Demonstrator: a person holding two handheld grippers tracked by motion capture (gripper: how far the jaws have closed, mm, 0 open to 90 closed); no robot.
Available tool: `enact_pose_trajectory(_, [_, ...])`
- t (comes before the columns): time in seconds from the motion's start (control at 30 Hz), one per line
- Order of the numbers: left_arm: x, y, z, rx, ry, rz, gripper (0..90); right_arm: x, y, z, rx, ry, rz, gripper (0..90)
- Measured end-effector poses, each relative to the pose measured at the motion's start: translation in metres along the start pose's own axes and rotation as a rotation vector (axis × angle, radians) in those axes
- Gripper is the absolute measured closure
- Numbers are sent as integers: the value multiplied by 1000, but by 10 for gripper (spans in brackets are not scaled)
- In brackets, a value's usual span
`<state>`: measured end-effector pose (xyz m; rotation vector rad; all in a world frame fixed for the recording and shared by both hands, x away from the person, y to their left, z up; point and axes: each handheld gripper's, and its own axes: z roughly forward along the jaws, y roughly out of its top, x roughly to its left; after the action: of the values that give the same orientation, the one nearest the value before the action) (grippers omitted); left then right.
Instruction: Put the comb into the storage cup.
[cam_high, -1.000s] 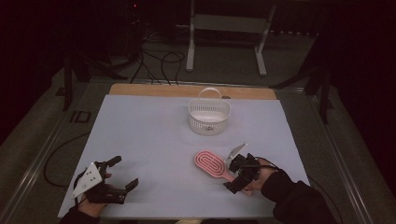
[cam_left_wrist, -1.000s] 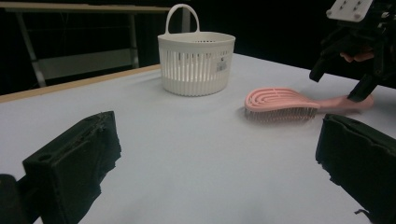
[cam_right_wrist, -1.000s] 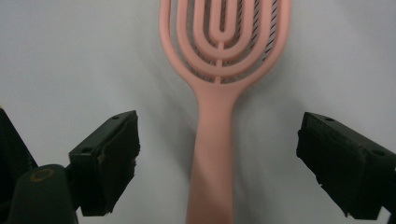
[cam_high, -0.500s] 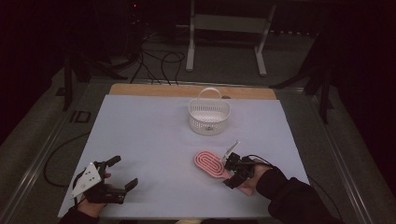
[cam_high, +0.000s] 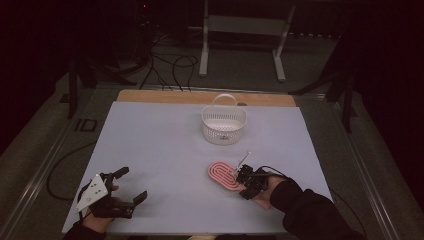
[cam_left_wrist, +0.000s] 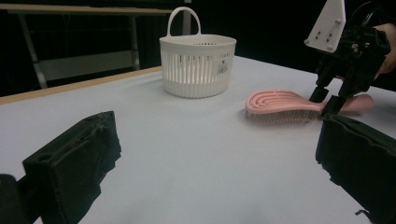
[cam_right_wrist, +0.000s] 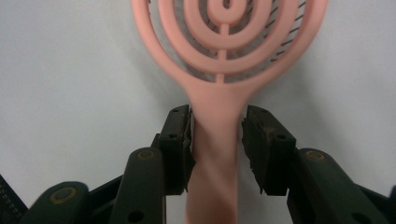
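Note:
A pink hairbrush (cam_high: 222, 175) lies bristles down on the white table, right of centre near the front. My right gripper (cam_high: 245, 180) is at its handle. In the right gripper view the handle (cam_right_wrist: 215, 154) runs between the two black pads (cam_right_wrist: 180, 140), which sit against its sides; the jaws have just been closing onto it. The left gripper view shows that gripper (cam_left_wrist: 327, 100) pointing down onto the brush (cam_left_wrist: 280, 102). My left gripper (cam_high: 132, 184) rests at the front left, jaws wide open (cam_left_wrist: 219, 154) with nothing between them.
A white slotted basket (cam_high: 224, 125) with an upright handle stands behind the brush, toward the table's far edge (cam_left_wrist: 198, 65). A wooden strip (cam_high: 200, 96) borders the far side. Cables and a metal stand lie on the floor beyond.
The right gripper's jaws have narrowed around the brush handle and the hand has shifted slightly toward the brush. The left gripper has not moved.

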<state>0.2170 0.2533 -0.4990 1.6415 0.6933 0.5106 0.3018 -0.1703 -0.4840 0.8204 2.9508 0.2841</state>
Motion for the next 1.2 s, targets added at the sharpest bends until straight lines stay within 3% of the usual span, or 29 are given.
enact_pose_trajectory(0.47, [0,0,0,5,-1,3,0,2,5,4,30,-30,10,690])
enact_pose_trajectory(0.9, [0,0,0,2,-1,0,0,5,7,5,44,-48,-27,697])
enact_pose_trajectory(0.97, [0,0,0,4,-1,-1,0,6,6,6,36,-45,-7,698])
enact_pose_trajectory(1.2, [0,0,0,5,-1,-1,0,3,4,5,22,-40,-20,705])
